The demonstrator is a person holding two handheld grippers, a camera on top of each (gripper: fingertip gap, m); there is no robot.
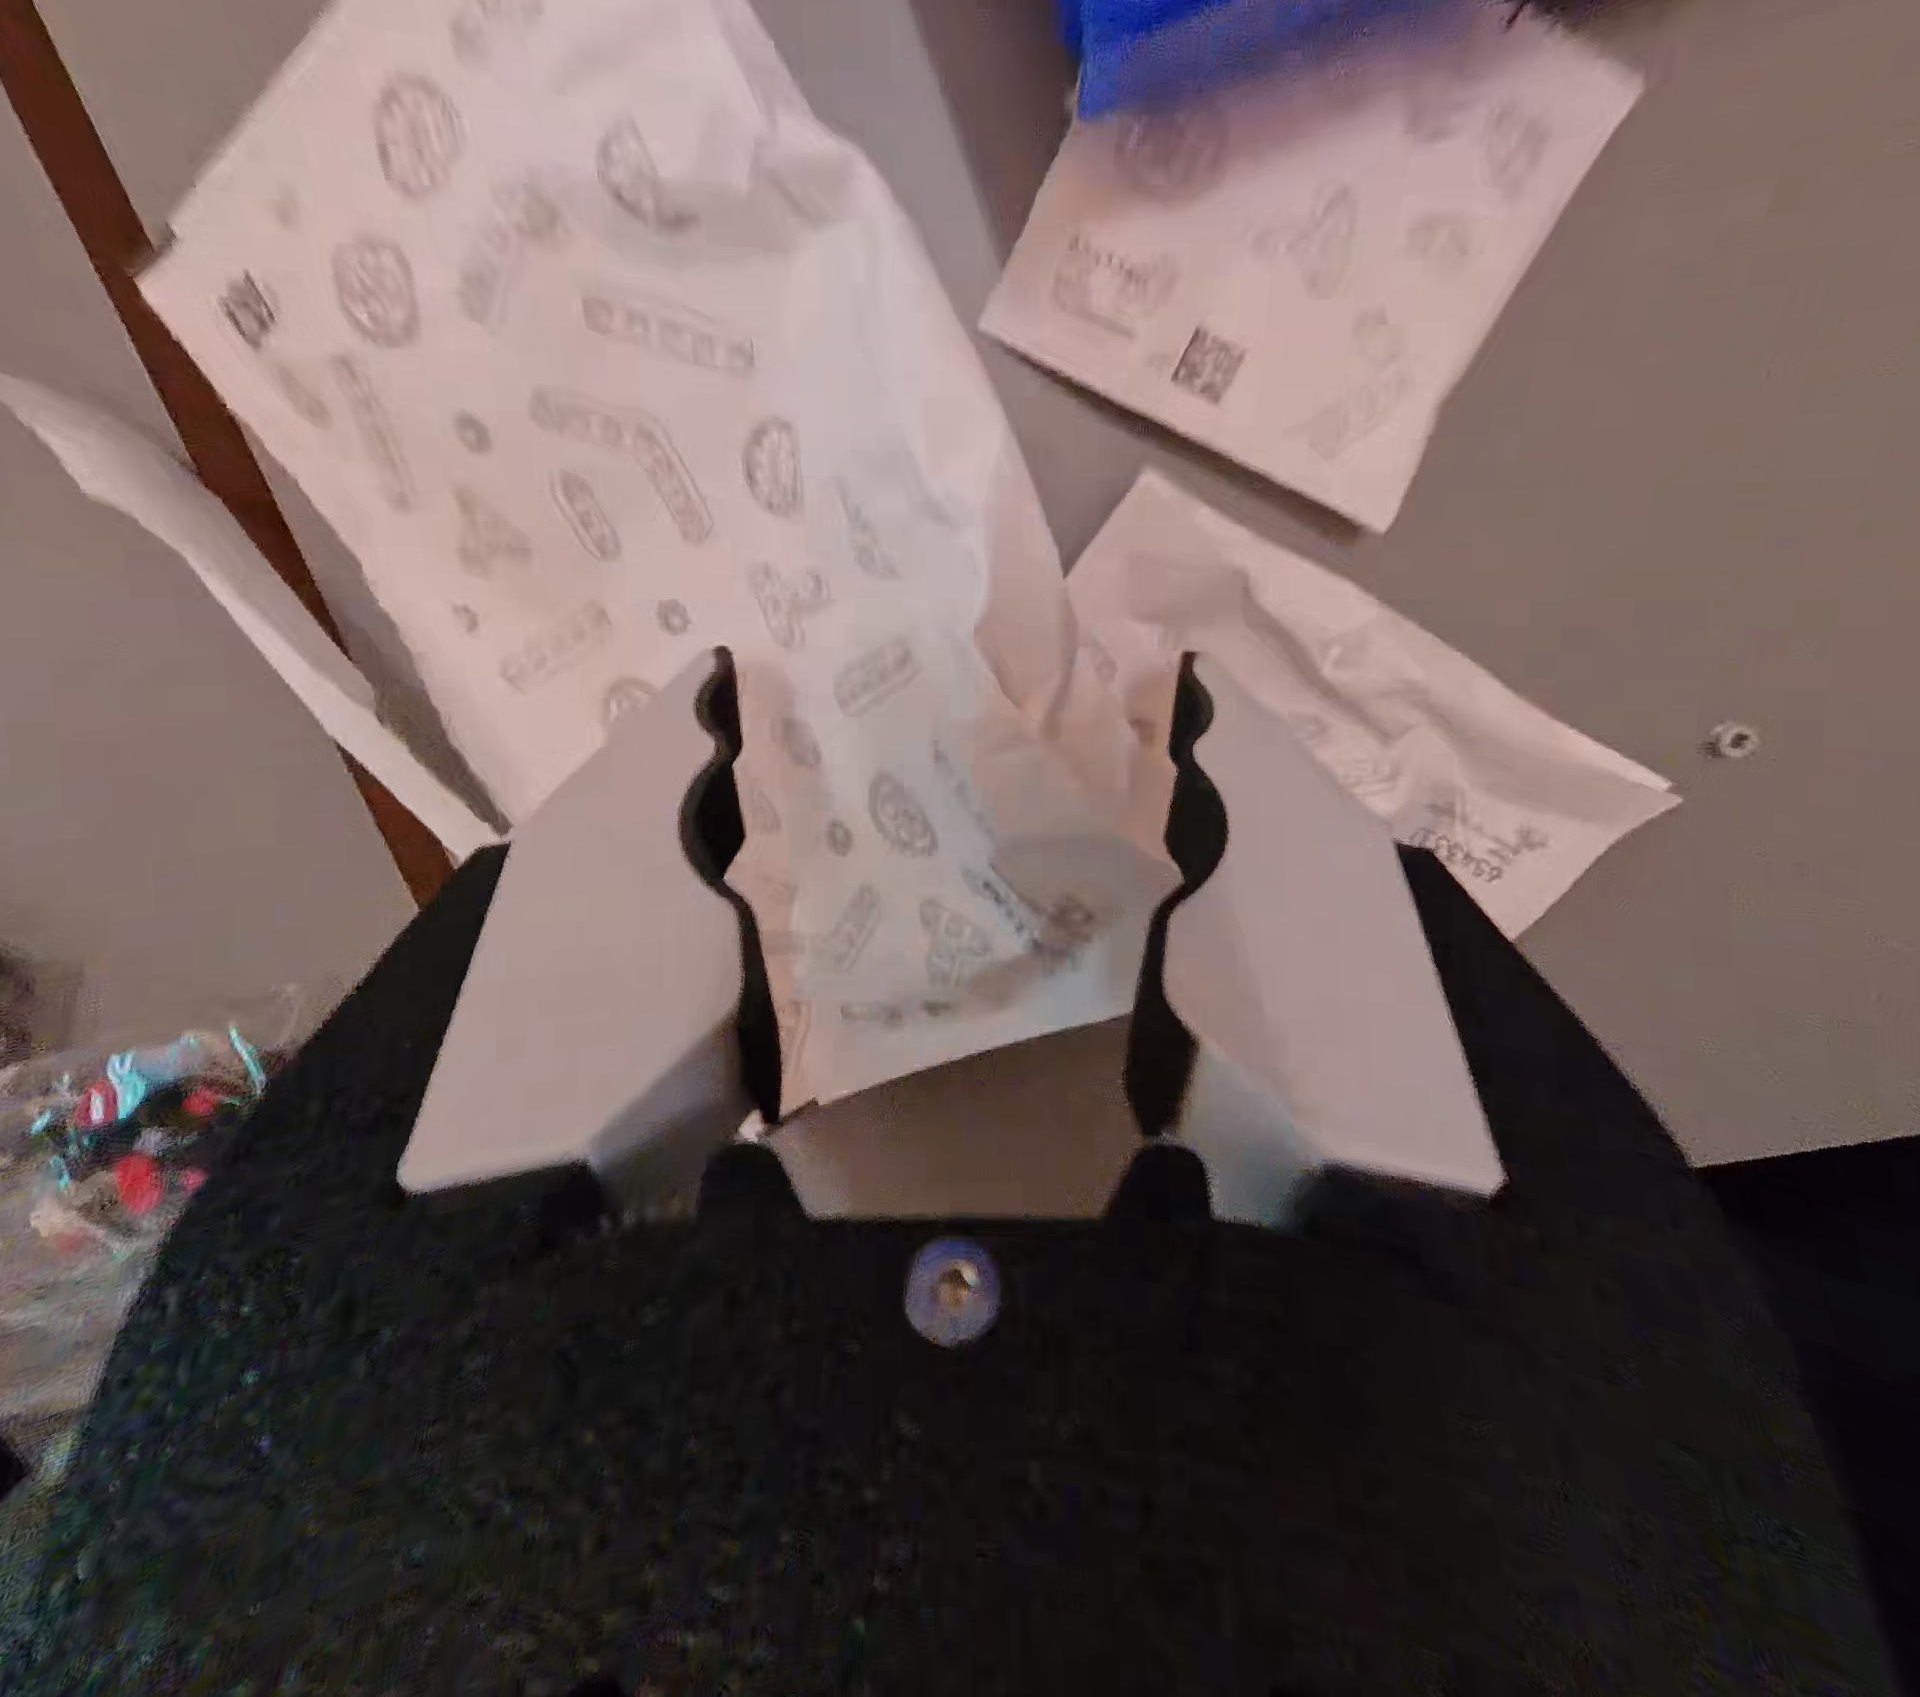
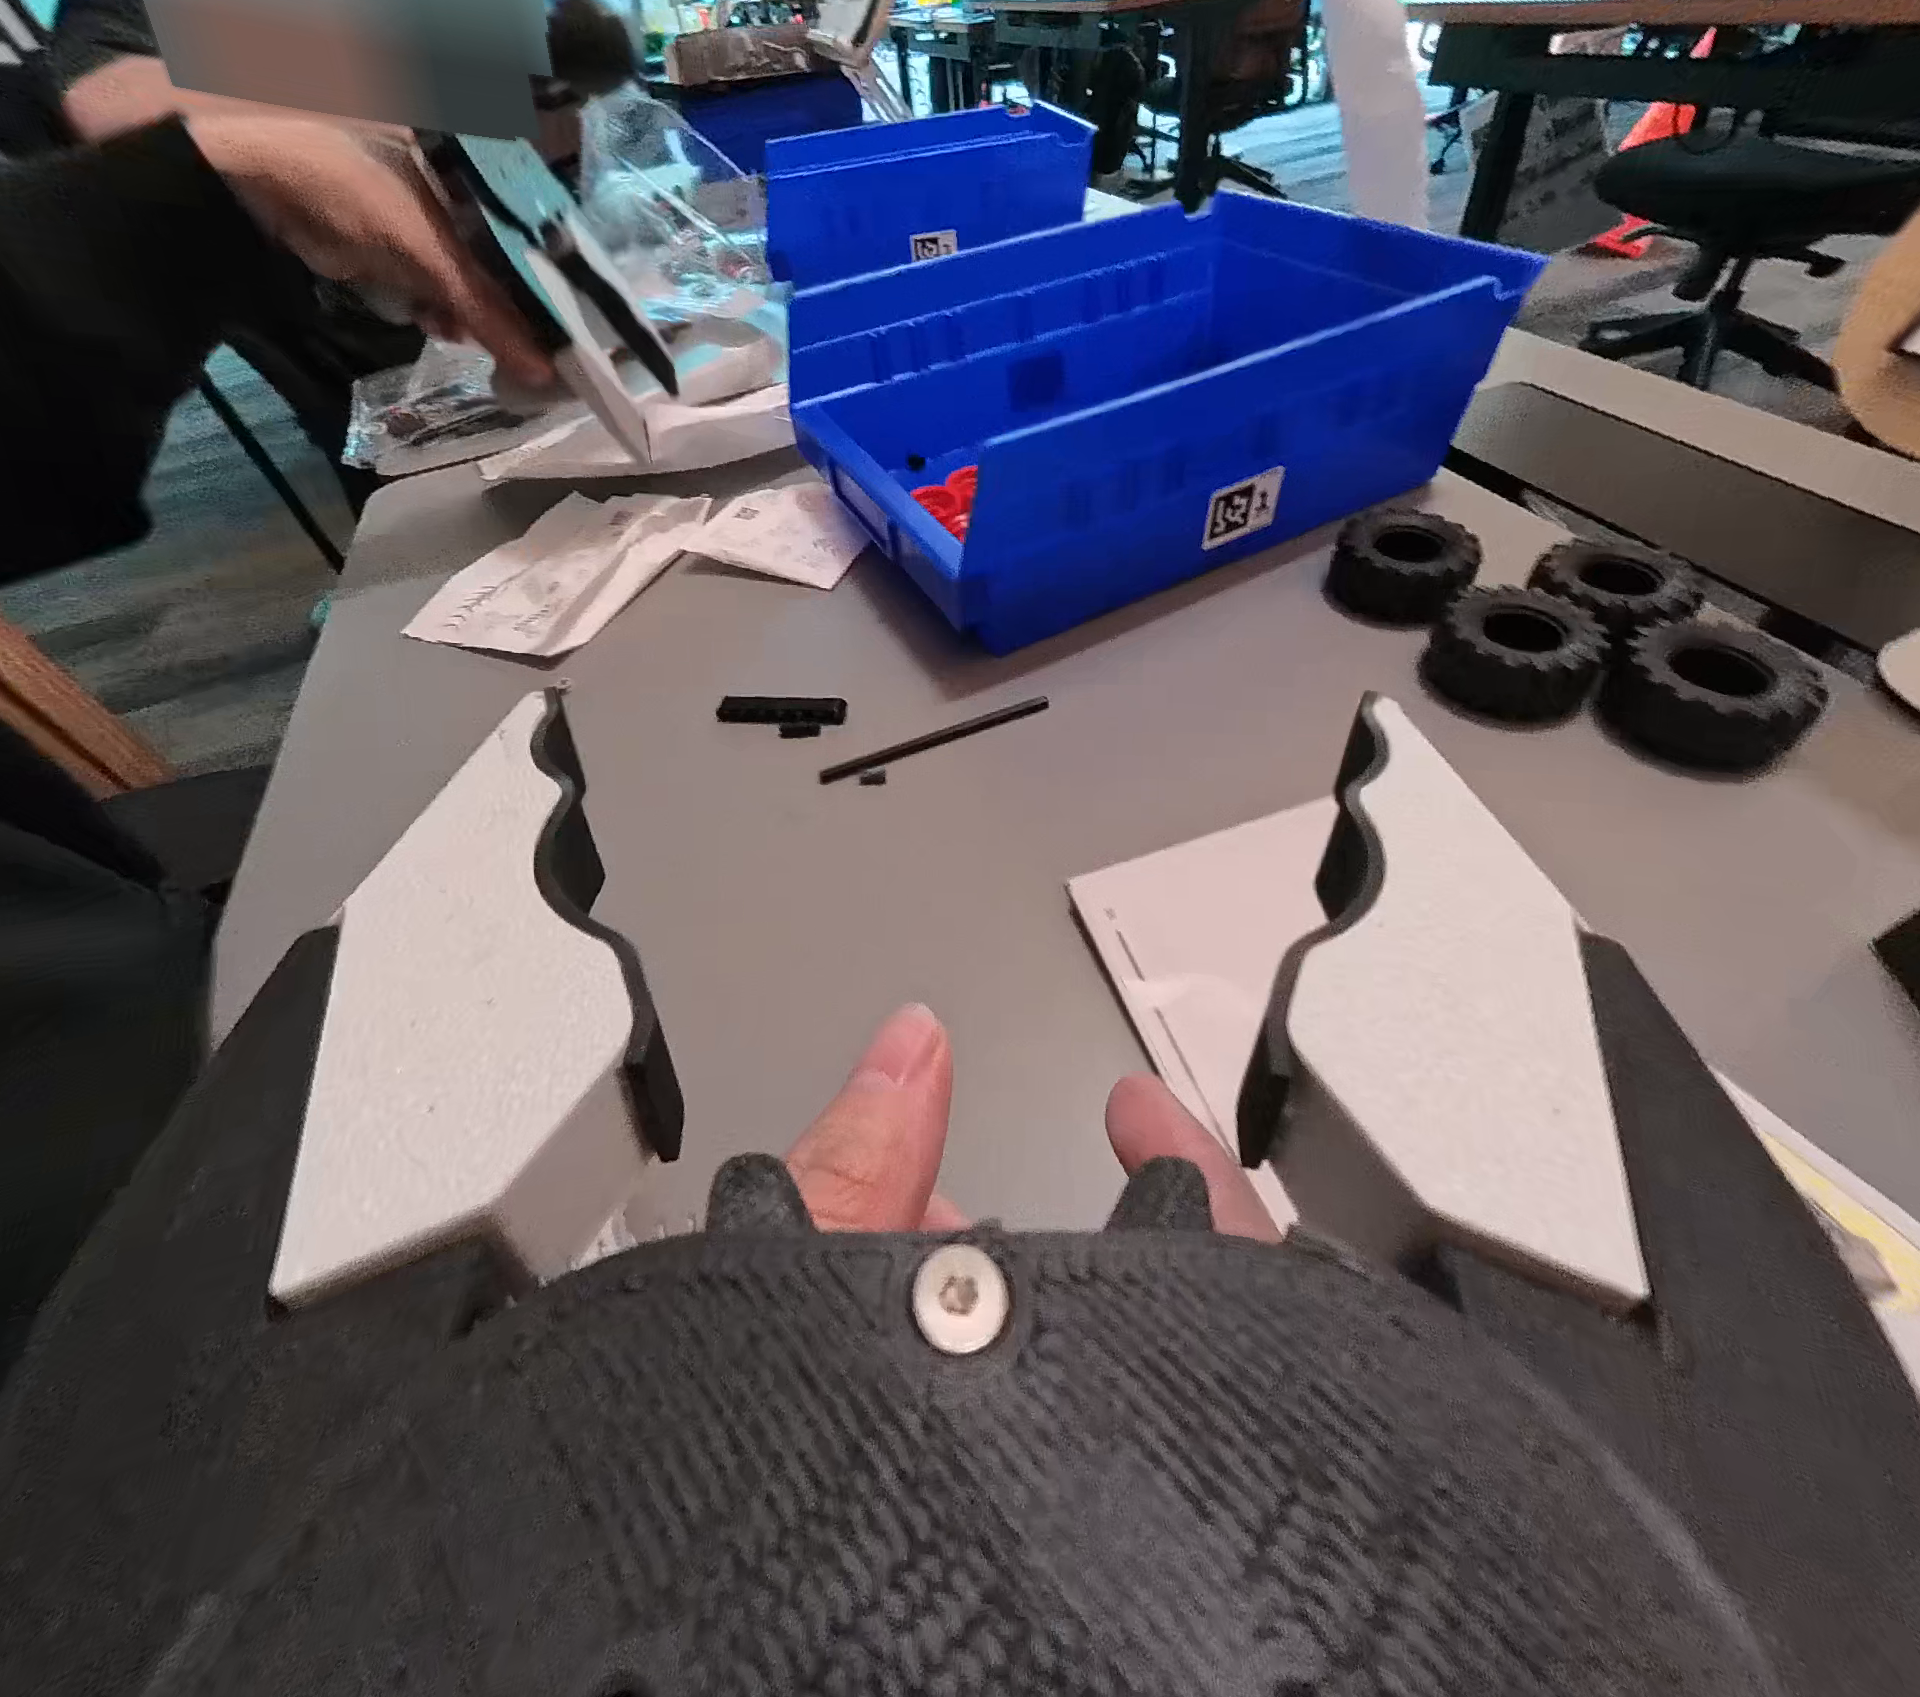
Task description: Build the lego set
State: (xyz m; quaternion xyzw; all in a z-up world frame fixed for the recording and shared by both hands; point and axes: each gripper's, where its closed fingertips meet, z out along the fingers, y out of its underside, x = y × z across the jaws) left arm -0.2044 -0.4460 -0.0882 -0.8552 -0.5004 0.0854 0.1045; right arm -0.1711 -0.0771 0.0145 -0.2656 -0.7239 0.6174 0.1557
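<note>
Currently the right gripper (image 2: pixel 961 816) stands with jaws wide apart and nothing between them, over bare grey table (image 2: pixel 831 920). Two fingertips (image 2: pixel 894 1097) of the holding hand show at the base of the gap. A white sheet (image 2: pixel 1195 920) lies flat under the right-side jaw. Just beyond the tips rest a short black lego beam (image 2: pixel 781 709) and a thin black axle (image 2: pixel 933 738), near each other but apart. Ahead and to the right sit four black tyres (image 2: pixel 1517 650), clustered close. Further ahead stands a blue bin (image 2: pixel 1143 442) with red pieces (image 2: pixel 948 496) in its near corner; a second blue bin (image 2: pixel 925 193) stands behind it.

The left gripper (image 1: pixel 956 816) likewise has jaws spread, with a crumpled printed paper bag (image 1: pixel 582 400) lying below and beyond the gap; contact cannot be determined. Two smaller printed papers (image 1: pixel 1320 276) lie ahead to the right. A clear bag of parts (image 1: pixel 114 1128) sits left of the jaws.
</note>
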